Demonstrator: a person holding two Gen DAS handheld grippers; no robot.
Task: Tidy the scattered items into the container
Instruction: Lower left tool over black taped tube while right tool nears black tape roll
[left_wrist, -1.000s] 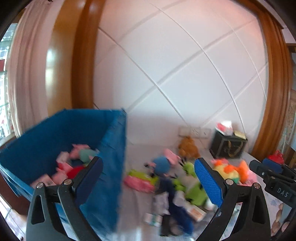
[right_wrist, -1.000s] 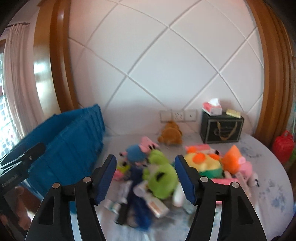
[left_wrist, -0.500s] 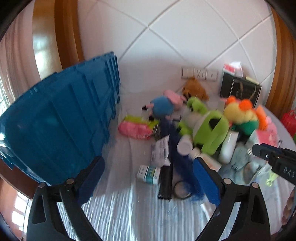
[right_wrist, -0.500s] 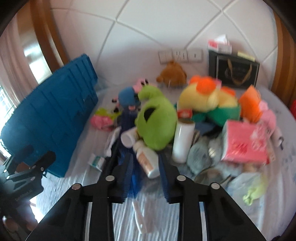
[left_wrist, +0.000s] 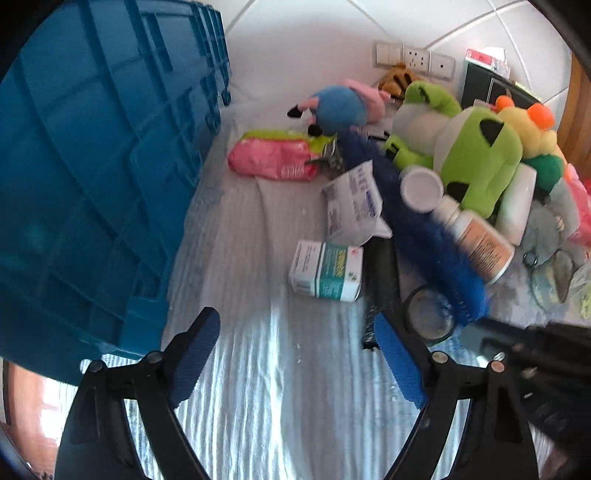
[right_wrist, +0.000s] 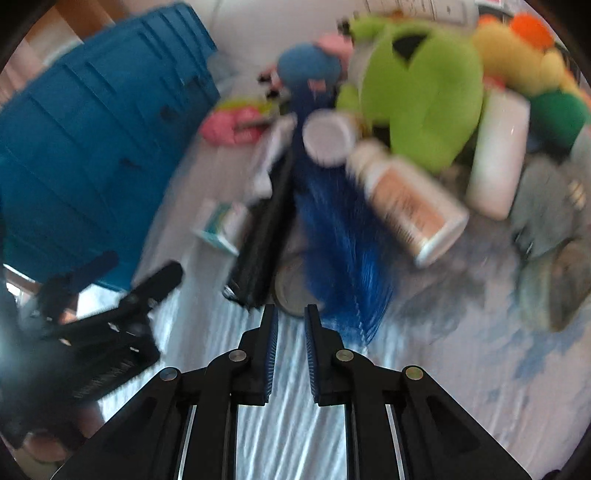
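Note:
The blue crate stands at the left, with only its outer wall showing. Scattered items lie on the white cloth: a white-teal box, a white paper packet, a pink packet, a long blue furry toy, a black bar and an orange-labelled bottle. My left gripper hangs low over the cloth just short of the box, its jaws closing with nothing between them. My right gripper is shut and empty, with its tips beside a round lid and the blue furry toy.
Plush toys are piled at the right: a green one, a blue round-headed one and a yellow-orange one. A white bottle leans among them. Wall sockets and a dark box sit at the back.
Both grippers have dropped and tilted down towards the cloth and the pile. The crate's inside has passed out of view. The right jaws have closed, and the left jaws have narrowed a little.

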